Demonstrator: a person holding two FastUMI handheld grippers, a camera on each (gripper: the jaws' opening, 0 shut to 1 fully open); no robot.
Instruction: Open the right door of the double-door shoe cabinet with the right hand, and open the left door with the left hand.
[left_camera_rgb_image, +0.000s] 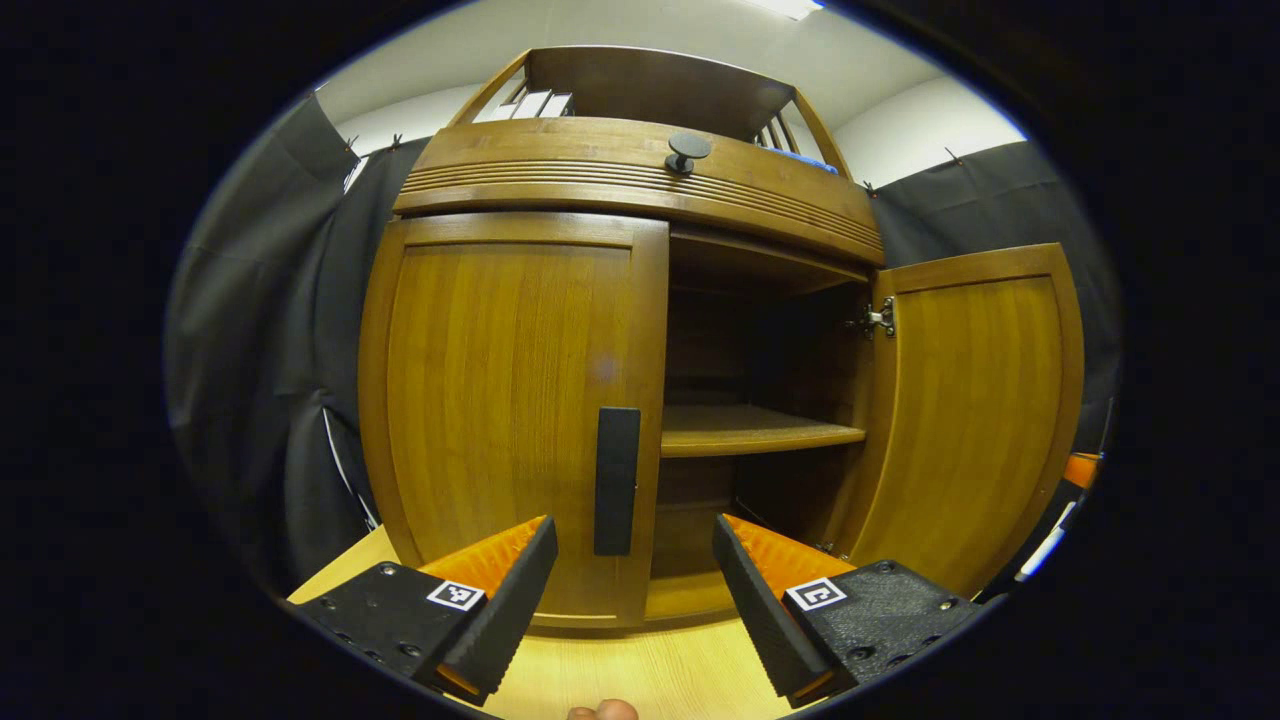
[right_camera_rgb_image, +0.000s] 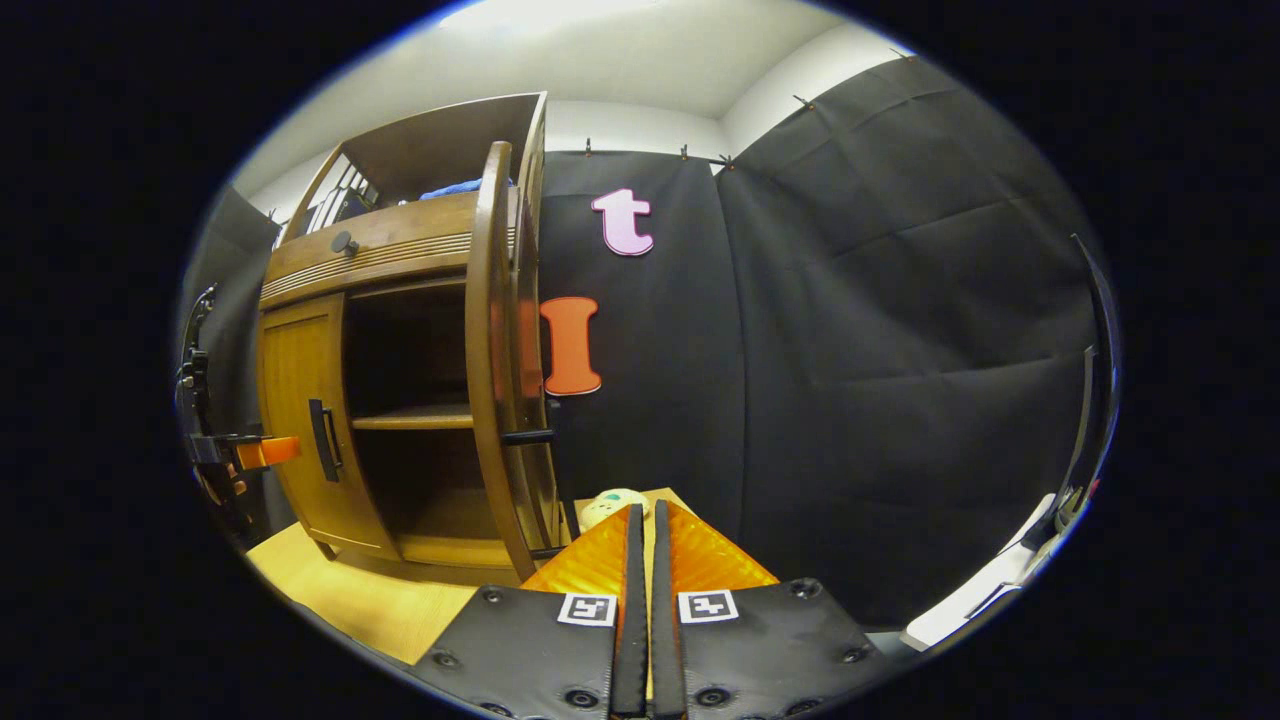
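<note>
The wooden shoe cabinet (left_camera_rgb_image: 620, 165) stands on a light wood tabletop. Its left door (left_camera_rgb_image: 500, 400) is closed, with a black vertical handle (left_camera_rgb_image: 617, 480) near its inner edge. The right door (left_camera_rgb_image: 975, 420) is swung wide open, baring an inner shelf (left_camera_rgb_image: 750, 432). My left gripper (left_camera_rgb_image: 635, 525) is open just short of the left door, its fingertips either side of the handle's lower end without touching it. In the right gripper view, the right door (right_camera_rgb_image: 495, 350) shows edge-on. My right gripper (right_camera_rgb_image: 645, 510) is shut on nothing, to the right of that door. The left gripper (right_camera_rgb_image: 250, 450) shows far left.
A round black knob (left_camera_rgb_image: 688, 150) sits on the drawer front above the doors. Books and a blue item lie on the top rack (right_camera_rgb_image: 450, 185). A small pale round object (right_camera_rgb_image: 612, 505) rests on the tabletop (right_camera_rgb_image: 370, 600) beyond my right fingertips. Black cloth walls surround the booth.
</note>
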